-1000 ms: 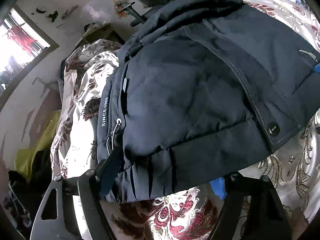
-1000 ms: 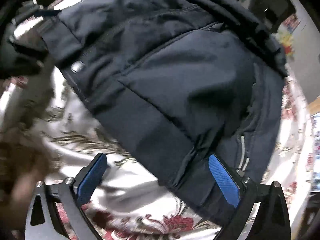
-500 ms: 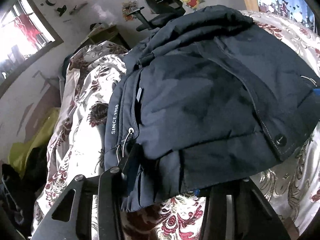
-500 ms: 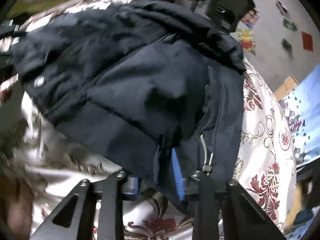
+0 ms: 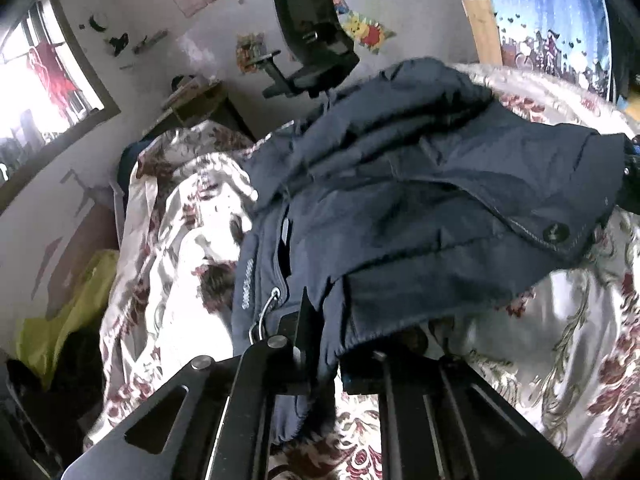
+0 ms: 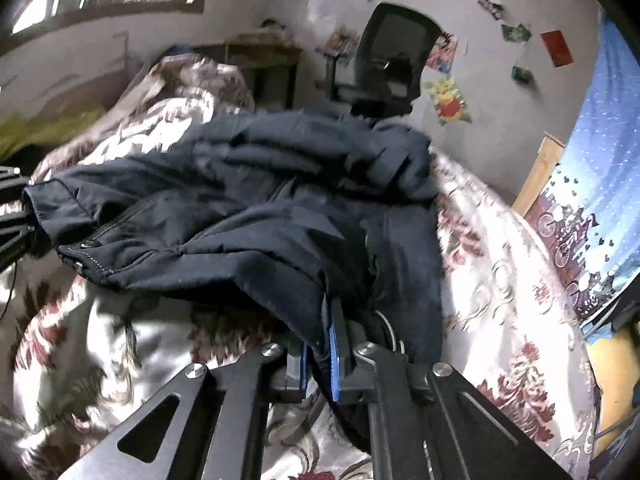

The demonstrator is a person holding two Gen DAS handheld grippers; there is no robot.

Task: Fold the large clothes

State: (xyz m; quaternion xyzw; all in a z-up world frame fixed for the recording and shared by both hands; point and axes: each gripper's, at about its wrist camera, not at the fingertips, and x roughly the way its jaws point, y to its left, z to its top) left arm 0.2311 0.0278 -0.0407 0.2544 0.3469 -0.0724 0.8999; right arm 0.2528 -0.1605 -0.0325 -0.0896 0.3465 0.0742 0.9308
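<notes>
A dark navy padded jacket (image 5: 400,200) lies bunched on a floral bedspread (image 5: 172,240); it also shows in the right wrist view (image 6: 248,216). My left gripper (image 5: 320,360) is shut on the jacket's near hem beside a zipper pull ring, lifting it off the bed. My right gripper (image 6: 320,360) is shut on the other hem corner, with blue pads (image 6: 333,364) pinching the cloth. The hem between the two grippers hangs raised above the bedspread (image 6: 500,300). A snap button (image 5: 554,233) shows on the front placket.
A black office chair (image 5: 316,40) stands past the bed's far end by the wall, beside a small wooden desk (image 5: 200,100). A yellow-green cloth (image 5: 60,320) lies left of the bed. A blue curtain (image 6: 600,180) hangs at the right.
Both grippers have closed on the jacket's near hem and raised it. The views have tilted up, showing more of the room and the hem lifted off the bedspread.
</notes>
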